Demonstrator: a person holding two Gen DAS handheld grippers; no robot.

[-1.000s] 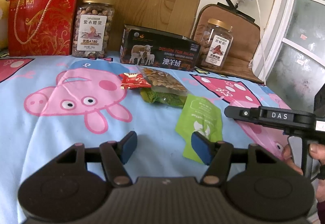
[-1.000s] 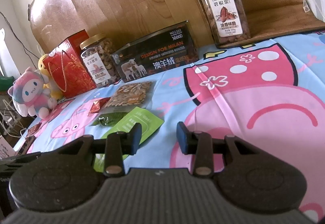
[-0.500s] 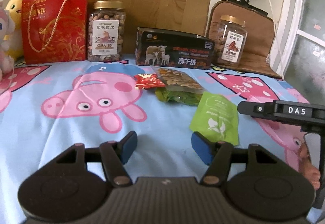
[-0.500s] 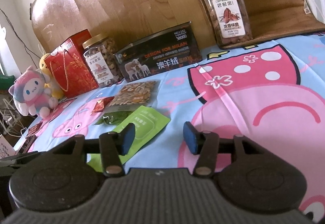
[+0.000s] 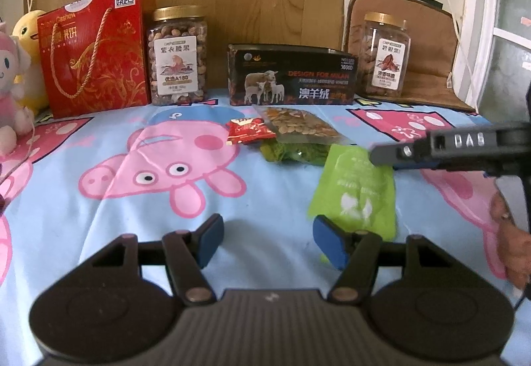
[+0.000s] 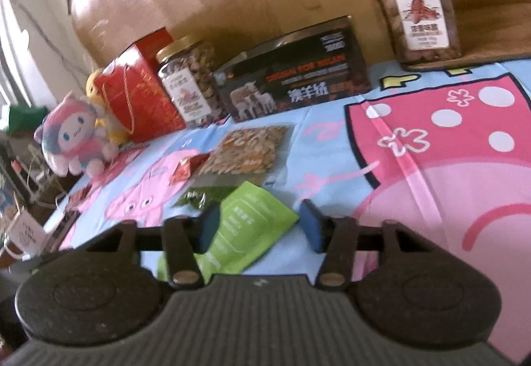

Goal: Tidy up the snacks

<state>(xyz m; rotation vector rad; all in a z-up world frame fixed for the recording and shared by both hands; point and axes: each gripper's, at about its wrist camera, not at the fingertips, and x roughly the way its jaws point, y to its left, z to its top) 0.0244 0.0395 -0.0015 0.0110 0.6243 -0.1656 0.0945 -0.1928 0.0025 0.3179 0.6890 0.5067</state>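
Snacks lie in a loose cluster on the cartoon-print sheet [image 5: 99,233], and the nearest is the green pouch [image 5: 355,190], flat on the cloth just ahead of both tools. The right hand-held gripper [image 6: 257,226] hangs low over the pouch's far corner; its jaws have just been closing, yet they stand partly apart with the pouch only under the gap and neither pad pressing on it. The left hand-held gripper [image 5: 268,241] is moderately open and empty, its right pad just beside the pouch's near edge.

To take the pouch cleanly, I would judge it best to come in shallow at a free corner, so that one pad slides under the thin edge instead of pinching the sheet with it.

Just beyond, a dark green packet [image 5: 292,153] is partly overlapped by the clear nut bag [image 5: 298,125], with a small red packet [image 5: 249,130] touching their left side; lifting the pouch straight up should leave these undisturbed.

At the back stand a dark box [image 5: 292,75], two nut jars [image 5: 179,57] [image 5: 386,55] and a red gift bag [image 5: 96,50], probably the row to tidy towards.
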